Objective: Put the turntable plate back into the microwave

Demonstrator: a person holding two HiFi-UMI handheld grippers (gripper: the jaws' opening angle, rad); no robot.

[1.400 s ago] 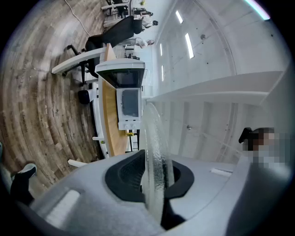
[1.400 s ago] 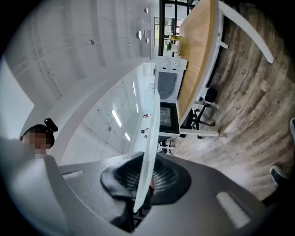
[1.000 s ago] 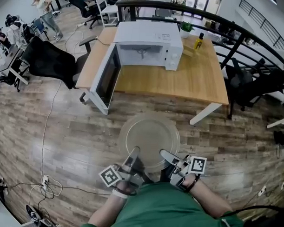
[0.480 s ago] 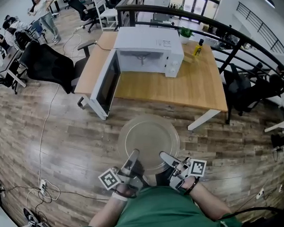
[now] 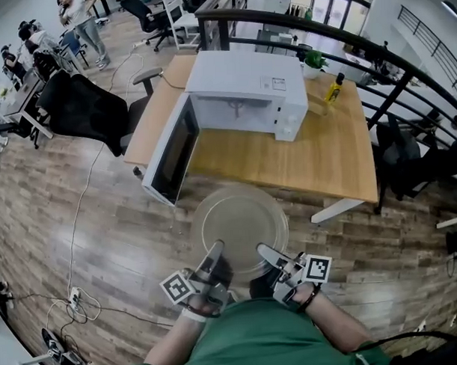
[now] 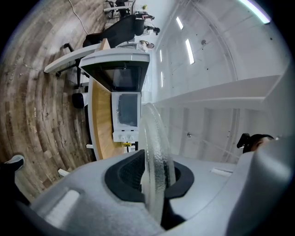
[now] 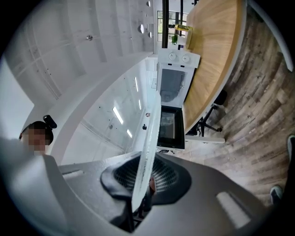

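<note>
Both grippers are on it — the clear round glass turntable plate is held out flat in front of the person, above the wood-plank floor. The left gripper has the near rim on one side, the right gripper on the other, and the glass reaches out ahead of both sets of fingers.

The head view gives the layout. Beyond the fingertips, past the plate's far edge, the white box-shaped microwave stands on the light wooden table. Its dark-windowed door is swung wide open on the left gripper's side. That view doesn't show the grip itself.

The left gripper view does — its black ribbed pads are closed on the plate's thick pebbled edge, the glass right between them. It's the same in the right gripper view: black mesh pads are clamped on the thin rim, with the open door and cavity straight ahead of the fingers.

A small yellow bottle stands on the table beside the microwave, off on the right gripper's side. A black office chair sits well out to the left.
</note>
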